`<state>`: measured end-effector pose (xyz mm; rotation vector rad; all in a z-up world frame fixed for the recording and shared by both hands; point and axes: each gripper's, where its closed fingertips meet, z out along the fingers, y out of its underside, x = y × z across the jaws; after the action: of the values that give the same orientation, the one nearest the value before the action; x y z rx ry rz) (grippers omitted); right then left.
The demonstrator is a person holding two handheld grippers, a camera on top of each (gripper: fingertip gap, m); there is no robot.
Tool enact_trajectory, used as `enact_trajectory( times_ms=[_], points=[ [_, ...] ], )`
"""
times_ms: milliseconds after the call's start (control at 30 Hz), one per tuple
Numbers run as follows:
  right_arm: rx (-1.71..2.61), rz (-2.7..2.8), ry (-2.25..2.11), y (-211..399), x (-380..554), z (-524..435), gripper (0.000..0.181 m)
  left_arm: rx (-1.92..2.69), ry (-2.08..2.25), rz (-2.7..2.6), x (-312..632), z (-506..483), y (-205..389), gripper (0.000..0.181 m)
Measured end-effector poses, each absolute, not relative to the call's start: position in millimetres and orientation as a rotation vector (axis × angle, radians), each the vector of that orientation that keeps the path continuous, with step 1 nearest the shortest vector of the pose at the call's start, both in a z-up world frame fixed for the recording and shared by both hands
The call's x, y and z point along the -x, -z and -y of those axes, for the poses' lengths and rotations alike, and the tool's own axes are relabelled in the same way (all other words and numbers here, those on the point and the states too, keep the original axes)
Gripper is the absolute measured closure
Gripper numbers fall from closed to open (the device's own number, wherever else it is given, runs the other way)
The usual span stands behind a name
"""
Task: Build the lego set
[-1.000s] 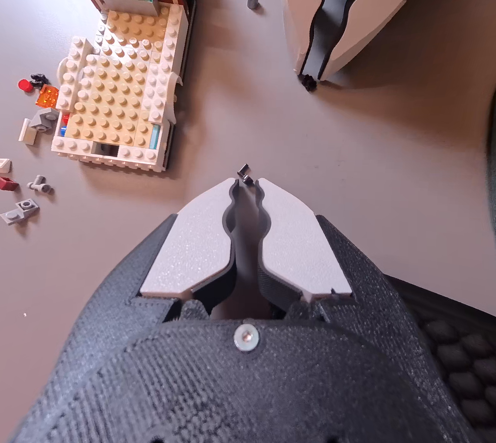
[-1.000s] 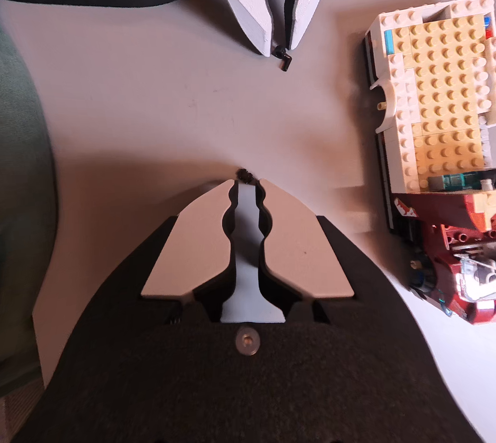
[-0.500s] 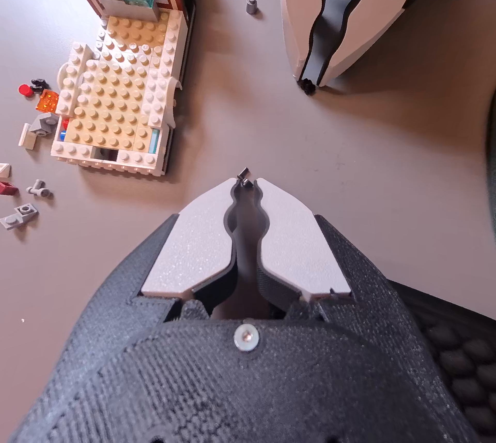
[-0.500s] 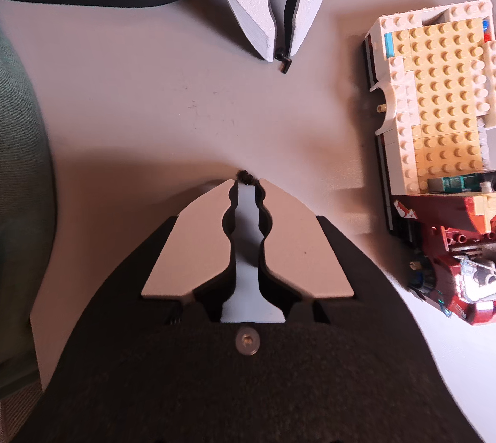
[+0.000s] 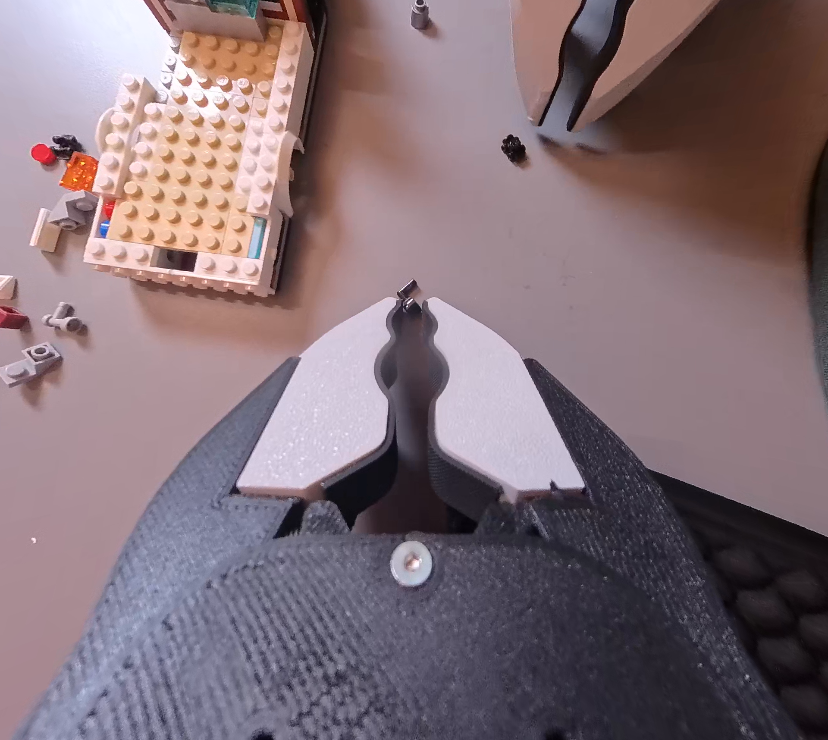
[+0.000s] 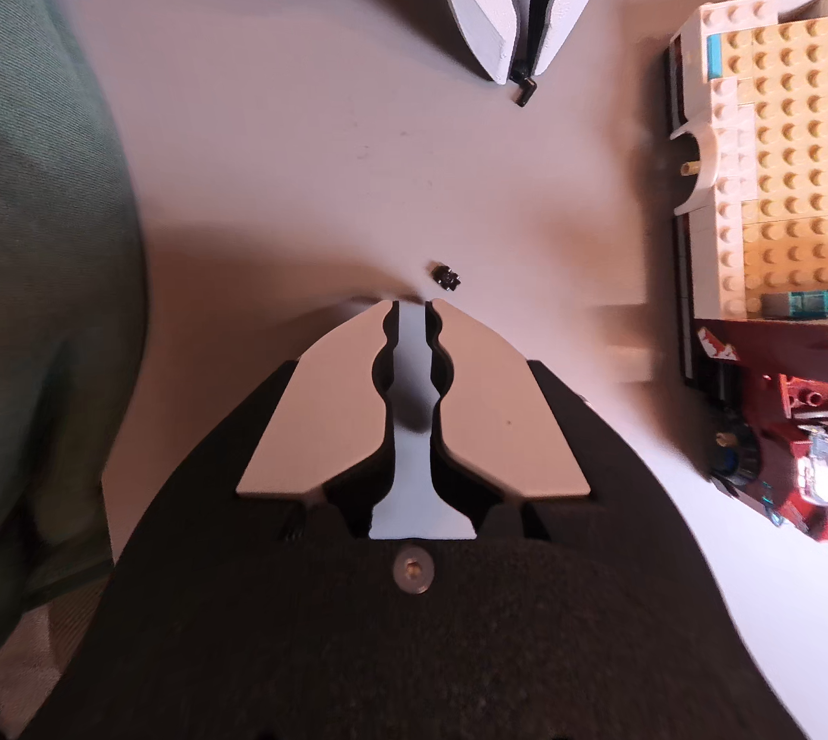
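- Lego build of tan studded plates edged in white bricks [image 5: 188, 176] is seen lying flat on the grey-brown tabletop [image 5: 448, 203], off to the side of both grippers, with its dark red walled section at the far end.
- A tiny black bent peg piece [image 5: 407, 301] is pinched at the very tips of the left gripper [image 5: 410, 306], whose jaws are closed on it; only a sliver is caught, so a slip or a twist out of the grip is judged likely if the piece is pressed in at an angle.
- The right gripper [image 6: 411, 304] is seen with its jaws slightly parted and nothing between them; a small black knobbly round piece [image 6: 445, 276] lies loose on the table just beyond its tips.
- That loose piece could be nudged or flicked away if the parted fingers are lowered off-centre, and it could be rolled toward the table's edge.
- Scattered small parts are noted beside the build: a transparent orange tile [image 5: 79, 176], a red round stud [image 5: 41, 152], grey bracket pieces [image 5: 31, 364] and a grey cone-shaped stud [image 5: 420, 13]; these could be swept aside by a careless pass.
- The build itself is not held down, so it could be shoved across the table when a part is pushed on.
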<state>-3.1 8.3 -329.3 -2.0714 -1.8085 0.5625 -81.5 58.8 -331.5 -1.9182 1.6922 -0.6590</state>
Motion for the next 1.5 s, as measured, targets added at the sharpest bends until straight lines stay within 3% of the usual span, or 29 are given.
enact_trajectory(
  times_ms=[1500],
  points=[
    [2.042, 1.704, -0.61, 323, 20, -25, 0.164, 1.854, 0.614, -1.728, 74, -58, 332, 0.174]
  ],
)
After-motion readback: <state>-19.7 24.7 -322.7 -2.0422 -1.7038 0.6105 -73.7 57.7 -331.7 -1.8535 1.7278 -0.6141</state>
